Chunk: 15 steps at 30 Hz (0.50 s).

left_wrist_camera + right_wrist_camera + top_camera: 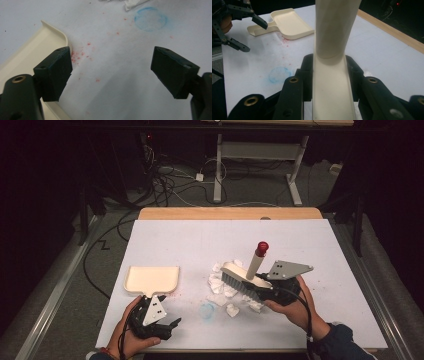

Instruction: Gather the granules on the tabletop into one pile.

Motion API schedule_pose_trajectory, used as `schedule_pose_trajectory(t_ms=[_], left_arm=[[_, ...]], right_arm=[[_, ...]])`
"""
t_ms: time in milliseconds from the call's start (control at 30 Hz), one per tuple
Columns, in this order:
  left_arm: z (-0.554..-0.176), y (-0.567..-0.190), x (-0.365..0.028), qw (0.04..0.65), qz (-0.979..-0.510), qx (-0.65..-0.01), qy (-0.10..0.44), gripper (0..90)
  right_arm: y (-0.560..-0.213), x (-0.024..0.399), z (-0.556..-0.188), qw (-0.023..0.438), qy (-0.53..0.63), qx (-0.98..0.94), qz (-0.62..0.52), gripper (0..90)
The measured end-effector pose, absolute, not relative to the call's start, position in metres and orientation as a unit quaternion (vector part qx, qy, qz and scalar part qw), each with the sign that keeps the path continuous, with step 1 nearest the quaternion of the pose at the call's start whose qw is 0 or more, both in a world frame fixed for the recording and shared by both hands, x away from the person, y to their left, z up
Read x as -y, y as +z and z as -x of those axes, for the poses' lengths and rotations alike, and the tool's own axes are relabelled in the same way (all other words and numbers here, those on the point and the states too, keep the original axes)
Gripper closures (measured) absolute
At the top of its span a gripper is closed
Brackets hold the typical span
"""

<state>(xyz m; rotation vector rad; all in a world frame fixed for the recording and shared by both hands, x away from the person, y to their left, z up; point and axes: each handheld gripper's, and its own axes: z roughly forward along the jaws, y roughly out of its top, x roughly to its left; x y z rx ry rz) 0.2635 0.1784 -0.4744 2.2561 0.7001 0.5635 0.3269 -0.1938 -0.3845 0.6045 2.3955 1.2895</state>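
A person holds the right tongs (260, 290) and they are clamped tight on the cream brush (245, 277), with one black pad on each side of its back. The brush has a long cream handle (254, 264) with a red tip (262, 247) that points up and away from the person. Its dark bristles face down over a little heap of crumpled white paper bits (220, 285) in the middle of the white surface (320, 255). From above I cannot tell if the bristles touch the paper. The left tongs (172, 324) sit near the front edge of the surface, and they are wide apart with nothing between them. The cream dustpan (151, 279) lies flat just beyond the left tongs, with its handle toward that hand. In the left gripper view one black pad is right by the edge of the dustpan. Small red specks (77, 56) are scattered on the surface beside the dustpan. A faint blue ring (207, 310) is marked on the surface near the paper bits, between the two hands
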Motion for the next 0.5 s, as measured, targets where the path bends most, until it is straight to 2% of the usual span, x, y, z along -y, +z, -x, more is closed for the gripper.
schedule_pose_trajectory(t_ms=[267, 500], left_arm=[[-0.263, -0.475, -0.177, 0.347, -0.872, -0.268, 0.216, 17.0], [-0.264, -0.475, -0.175, 0.345, -0.874, -0.265, 0.216, 17.0]], right_arm=[[-0.378, 0.236, -0.320, 0.207, 0.447, -0.838, -0.233, 67.5], [-0.390, 0.269, -0.331, 0.242, 0.416, -0.829, -0.284, 67.6]])
